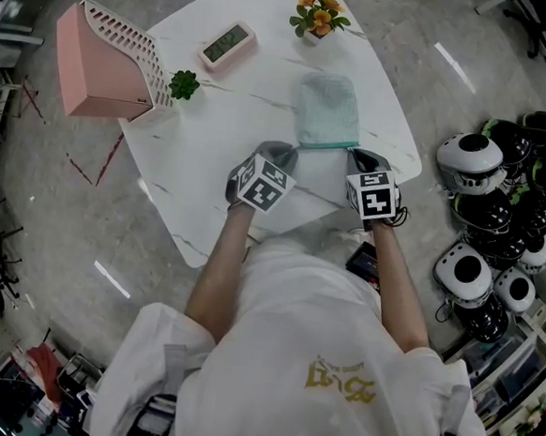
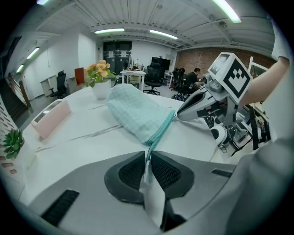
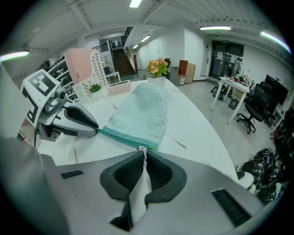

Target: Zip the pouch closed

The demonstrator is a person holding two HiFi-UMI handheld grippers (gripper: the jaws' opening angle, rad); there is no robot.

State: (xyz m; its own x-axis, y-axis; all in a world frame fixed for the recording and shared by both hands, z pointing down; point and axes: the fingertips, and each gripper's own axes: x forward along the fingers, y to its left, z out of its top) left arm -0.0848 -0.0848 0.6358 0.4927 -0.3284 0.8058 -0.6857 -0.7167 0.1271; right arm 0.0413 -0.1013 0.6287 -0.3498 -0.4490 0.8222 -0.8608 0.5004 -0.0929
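Observation:
A pale teal checked pouch lies on the white table, its teal zipper along the near edge. My left gripper is at the zipper's left end. In the left gripper view the zipper's end tape runs between the pads of the left gripper, which stand a sliver apart without pinching it. My right gripper is at the zipper's right end. In the right gripper view the right gripper has its pads closed on the small silver zipper pull. Each gripper shows in the other's view: right gripper, left gripper.
A pink slatted box, a small green plant, a pink clock and a flower pot sit at the table's far side. Several black and white helmets are piled on the floor to the right.

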